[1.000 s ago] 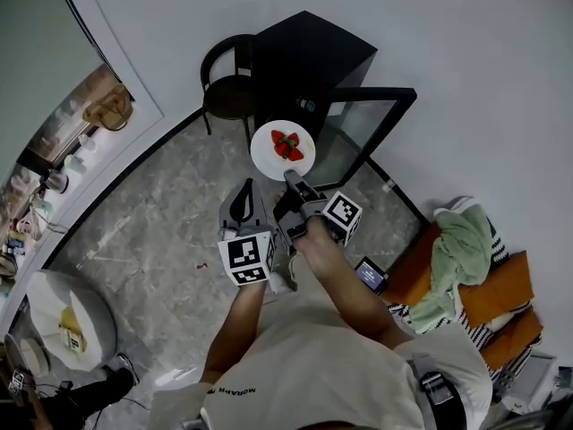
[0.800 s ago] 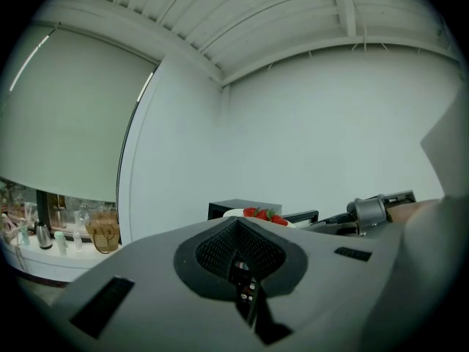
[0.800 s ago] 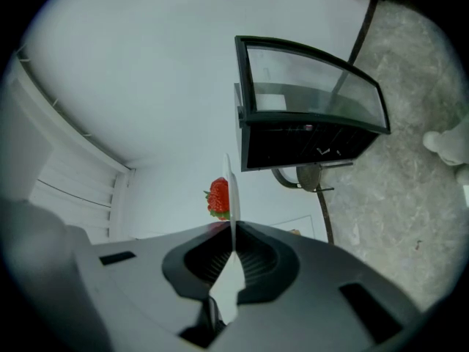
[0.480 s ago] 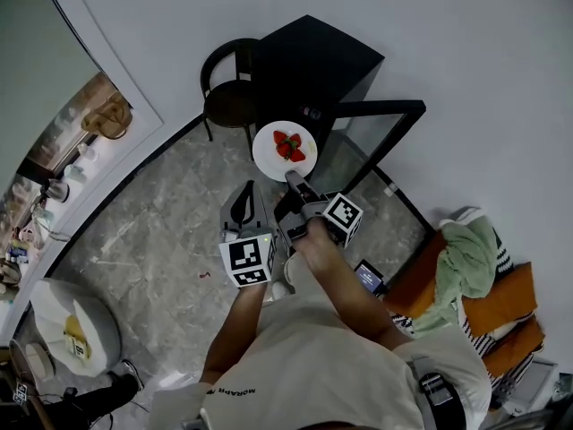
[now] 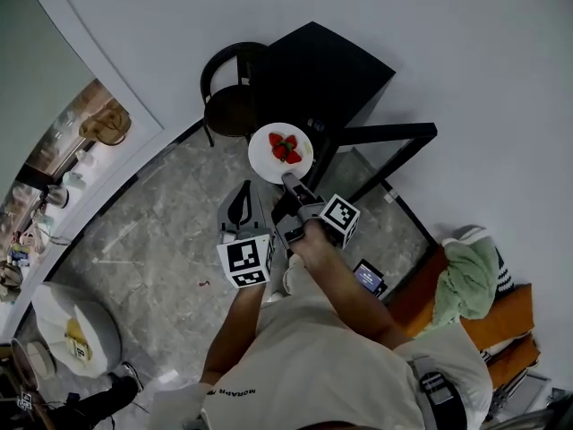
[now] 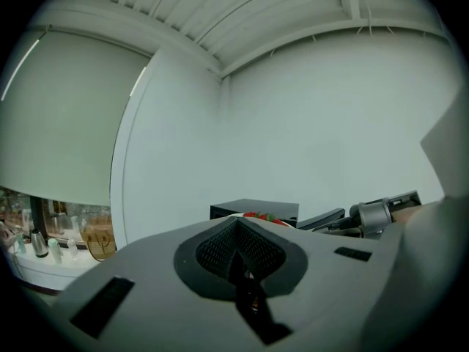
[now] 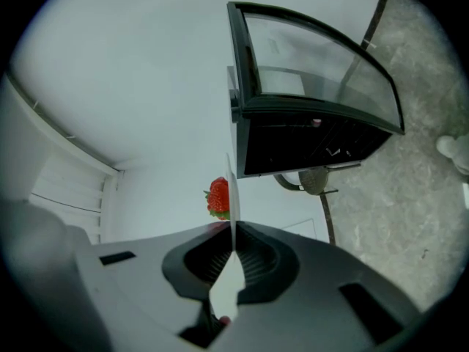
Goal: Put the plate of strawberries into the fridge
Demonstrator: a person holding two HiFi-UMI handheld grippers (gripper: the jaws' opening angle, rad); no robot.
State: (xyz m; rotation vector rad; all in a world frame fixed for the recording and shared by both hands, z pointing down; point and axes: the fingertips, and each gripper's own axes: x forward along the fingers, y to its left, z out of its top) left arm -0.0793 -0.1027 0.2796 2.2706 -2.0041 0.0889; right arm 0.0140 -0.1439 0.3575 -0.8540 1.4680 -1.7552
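Your left gripper [image 5: 243,191], left of centre, has its jaws closed on nothing and is idle. The plate [image 5: 264,161] of strawberries [image 5: 286,147] is mid-frame, in the air. Your right gripper [image 5: 288,180] is clamped tight on the plate's near rim. That's a one-edge grip, so hold the plate level or the fruit will likely roll. The fridge [image 5: 327,65] is just above and to the right, with its door [image 5: 385,137] open at right. Go straight into the opening, stay clear of the door edge, and set the plate down inside before you let go.
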